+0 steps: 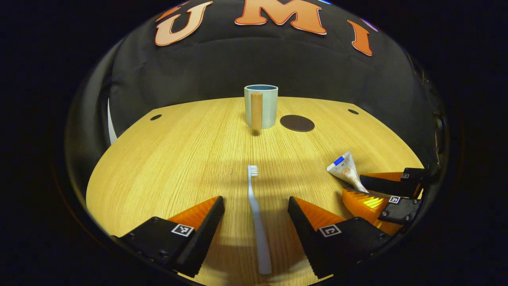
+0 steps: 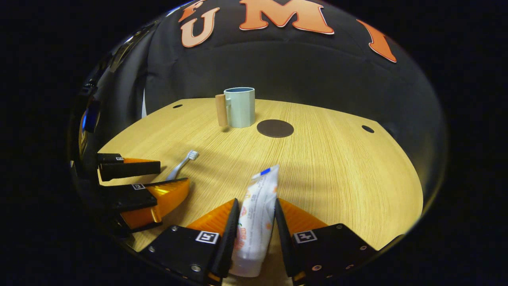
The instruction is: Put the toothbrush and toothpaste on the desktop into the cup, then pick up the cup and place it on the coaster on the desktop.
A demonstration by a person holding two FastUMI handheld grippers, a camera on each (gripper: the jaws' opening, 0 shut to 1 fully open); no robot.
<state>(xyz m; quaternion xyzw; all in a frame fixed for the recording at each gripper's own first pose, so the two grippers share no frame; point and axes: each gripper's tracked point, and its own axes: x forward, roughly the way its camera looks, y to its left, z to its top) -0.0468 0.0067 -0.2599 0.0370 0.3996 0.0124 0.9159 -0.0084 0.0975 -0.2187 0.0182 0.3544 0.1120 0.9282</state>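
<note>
In the left gripper view, the left gripper (image 1: 256,206) is hovering low over the wooden table (image 1: 178,159) with its two fingers standing wide apart. The white toothbrush (image 1: 257,220) is lying flat on the table in the gap between these fingers, not touching either of them, and its bristle head is pointing away toward the cup (image 1: 260,106). The cup is standing upright near the far edge of the table, pale green with a wooden handle that is facing this camera. The dark round coaster (image 1: 297,123) is lying just beside the cup, on its right in this view, and the two are apart.

In the right gripper view, the right gripper (image 2: 256,216) is closing on the toothpaste (image 2: 256,222): both fingers are pressing against the sides of the white tube, and the capped end of the tube is pointing forward toward the coaster (image 2: 275,128). The tube is sitting low, near the table surface; I cannot tell if it is lifted from it. In the left gripper view the same tube (image 1: 346,170) is showing at the right, held between the fingers of the other gripper. In the right gripper view the toothbrush (image 2: 183,163) is appearing at the left, partly behind the other gripper, and the cup (image 2: 239,106) is standing far from both grippers.
</note>
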